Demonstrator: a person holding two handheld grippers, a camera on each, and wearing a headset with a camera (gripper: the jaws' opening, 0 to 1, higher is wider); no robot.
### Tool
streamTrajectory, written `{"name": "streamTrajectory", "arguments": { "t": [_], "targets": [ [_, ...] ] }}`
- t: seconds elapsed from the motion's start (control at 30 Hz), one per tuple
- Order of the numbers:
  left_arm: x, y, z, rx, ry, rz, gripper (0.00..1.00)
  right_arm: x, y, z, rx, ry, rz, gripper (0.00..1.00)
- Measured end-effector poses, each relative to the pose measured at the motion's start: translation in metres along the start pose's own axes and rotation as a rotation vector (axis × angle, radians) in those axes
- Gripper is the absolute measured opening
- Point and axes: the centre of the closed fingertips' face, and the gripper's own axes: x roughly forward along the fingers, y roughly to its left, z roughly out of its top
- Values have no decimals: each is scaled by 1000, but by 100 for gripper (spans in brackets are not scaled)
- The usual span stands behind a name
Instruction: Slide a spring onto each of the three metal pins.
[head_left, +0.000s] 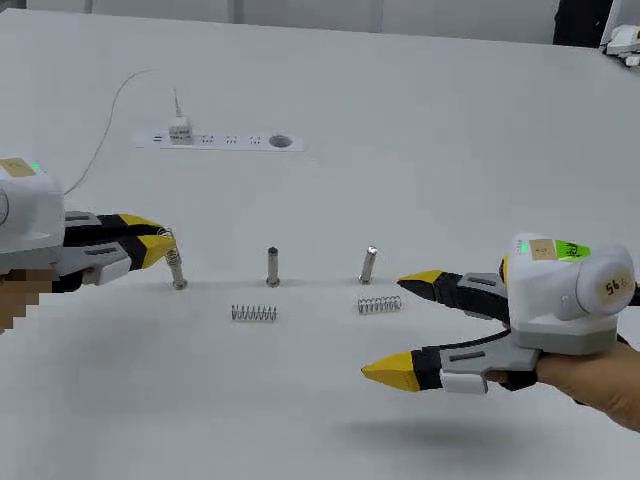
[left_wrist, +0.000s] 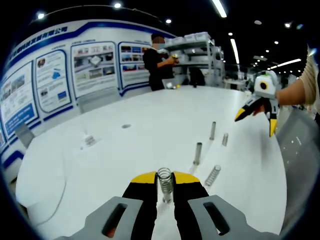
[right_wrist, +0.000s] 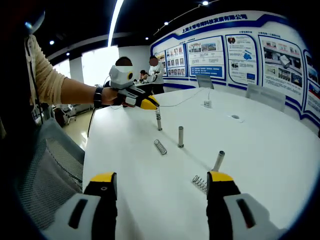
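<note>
Left claw (head_left: 165, 245) grips a spring (head_left: 173, 258)!
It's clamped on that spring right over the left pin (head_left: 179, 282); the right claw (head_left: 383, 327) gapes wide, holding nothing, near the right pin (head_left: 368, 264). Two loose springs (head_left: 254, 313) lie on the table (head_left: 400, 150).

Your left gripper (head_left: 163, 243) pinches a spring (head_left: 174, 262) over the left pin (head_left: 179, 283). The middle pin (head_left: 272, 266) stands bare and upright, while the right pin (head_left: 368, 264) leans, also bare. A second spring (head_left: 254, 313) lies flat on the table (head_left: 420, 180) before the middle pin, and a third spring (head_left: 379, 304) just before the right pin. Your right gripper (head_left: 385, 327) hangs with its jaws wide apart, the upper tip near the third spring.
</note>
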Motion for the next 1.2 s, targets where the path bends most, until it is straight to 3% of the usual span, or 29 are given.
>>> {"name": "streamTrajectory", "arguments": {
  "t": [0.5, 1.2],
  "targets": [
    [8, -4, -17, 11, 50, -9, 10, 0, 1, -3, 10, 2, -2, 73],
    [14, -1, -33, -13, 60, 3, 10, 0, 3, -3, 8, 12, 1, 73]
  ]
}}
